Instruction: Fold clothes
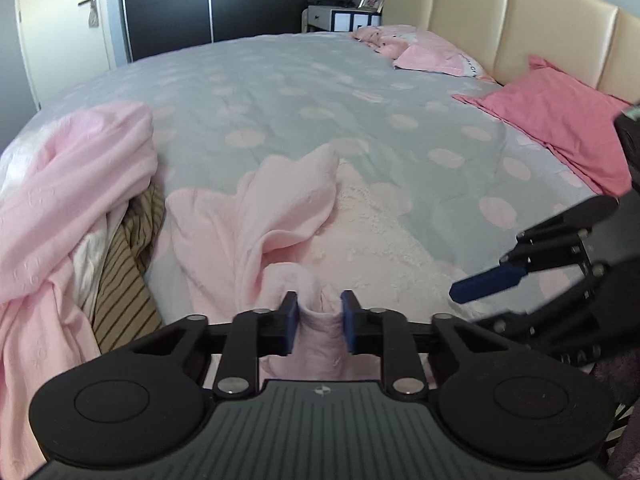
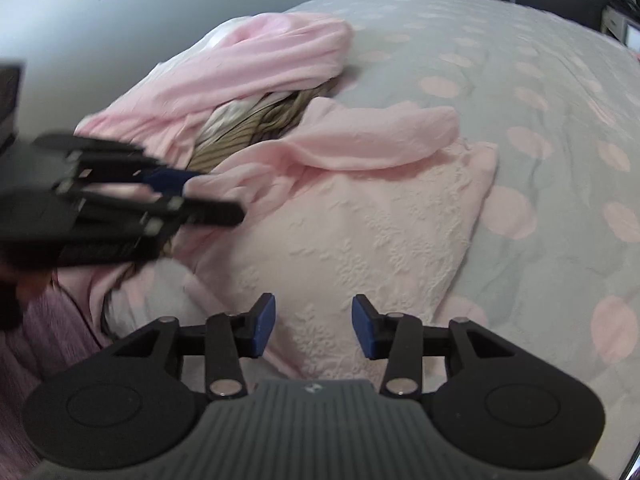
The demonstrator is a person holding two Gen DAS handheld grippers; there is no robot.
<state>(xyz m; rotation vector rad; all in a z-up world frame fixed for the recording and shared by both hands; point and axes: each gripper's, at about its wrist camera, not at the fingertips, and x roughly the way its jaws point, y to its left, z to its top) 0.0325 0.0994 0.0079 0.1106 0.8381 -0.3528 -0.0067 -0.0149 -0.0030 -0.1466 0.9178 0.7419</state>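
Soft, even daylight, no glare, faint shadows in cloth folds. Strong fisheye bending, dark corners. Motion blur on the left gripper in the right view.

Bed: carries every garment and pillow.
Pale pink embossed cotton garment: spread on the bed just ahead of both claws.
Left claw: pinches a bunched fold of that garment.
Right claw: above its near edge.
Heap of pink, white and brown-striped clothes: left of the garment, touching it.
2 pink pillows: right, against the padded cream headboard.
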